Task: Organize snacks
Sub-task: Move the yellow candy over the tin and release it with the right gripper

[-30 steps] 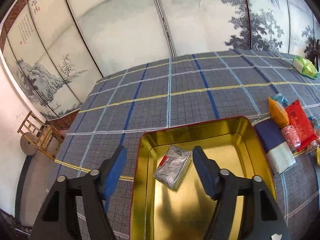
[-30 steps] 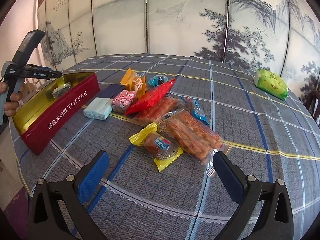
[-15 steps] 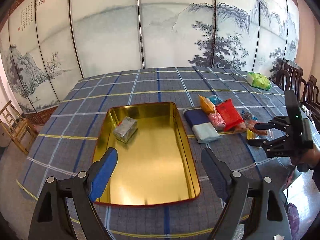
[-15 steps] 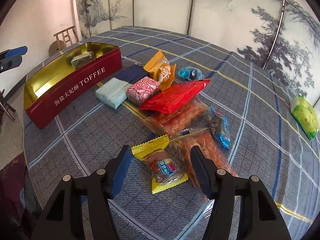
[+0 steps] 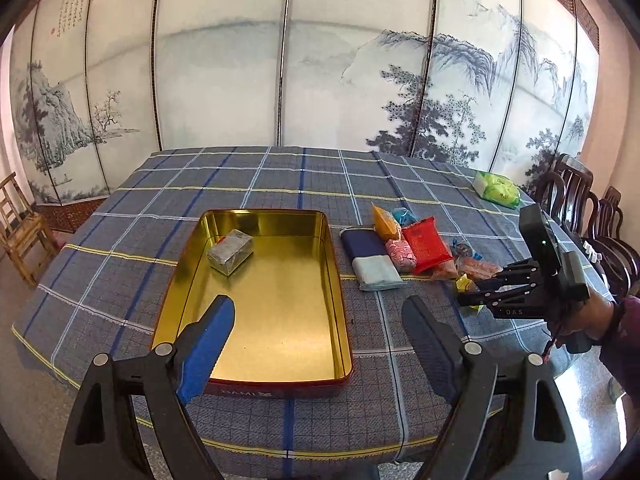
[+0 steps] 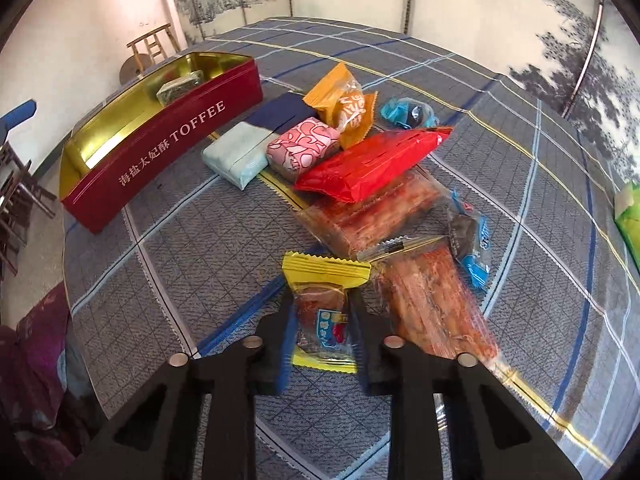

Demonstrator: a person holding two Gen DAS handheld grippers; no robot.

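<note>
One silver foil-wrapped block (image 5: 231, 257) is all that sits in the toffee tin (image 5: 256, 376) so far, up in its far-left corner. The tin is red outside, gold inside, with "TOFFEE" in white on the long side facing the snack pile, and it rests on the blue plaid tablecloth (image 5: 248, 184).

Everything else lies to the right of the tin. Closest to it are a navy pack (image 6: 280, 114) and a pale blue pack (image 6: 236, 158) end to end, then a pink patterned one (image 6: 302, 148) touching them. Past that come an orange packet (image 6: 342, 104), a small blue wrapped candy (image 6: 408, 114), a red bag (image 6: 372, 164) lying over some clear packs of reddish strips (image 6: 380, 210), and a dark snack in a blue wrapper (image 6: 472, 236). A green bag (image 5: 496, 190) sits way off from the tin near the far right edge.

The right gripper (image 6: 322, 330) has just been closing, and its pads are now pressed against both sides of the yellow-edged snack packet (image 6: 322, 304) (the nearest one in the pile, well right of the tin). Can't tell if it's off the cloth.

The left gripper (image 5: 316, 336) hangs over the near end of the tin, jaws spread wide with nothing between them.
</note>
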